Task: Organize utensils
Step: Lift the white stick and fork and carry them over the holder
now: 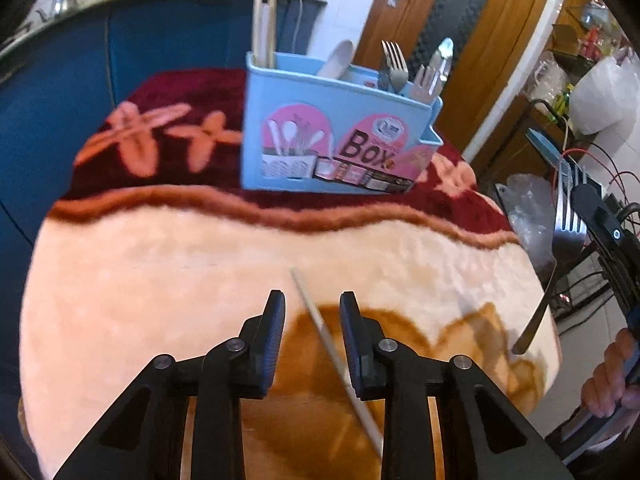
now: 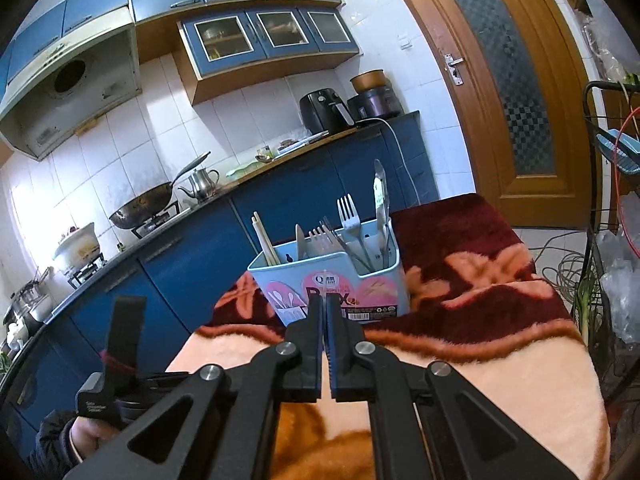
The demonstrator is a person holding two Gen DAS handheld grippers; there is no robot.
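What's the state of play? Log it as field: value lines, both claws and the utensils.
left claw: open, fingers on either side of the loose chopstick, not gripping it
loose chopstick: lying flat on the blanket
right claw: shut on a fork, tines up, held off the blanket's right edge
blue box: upright at the far side of the blanket
box contents: chopsticks at its left end, forks and spoons toward its right
likely next: close on the loose chopstick
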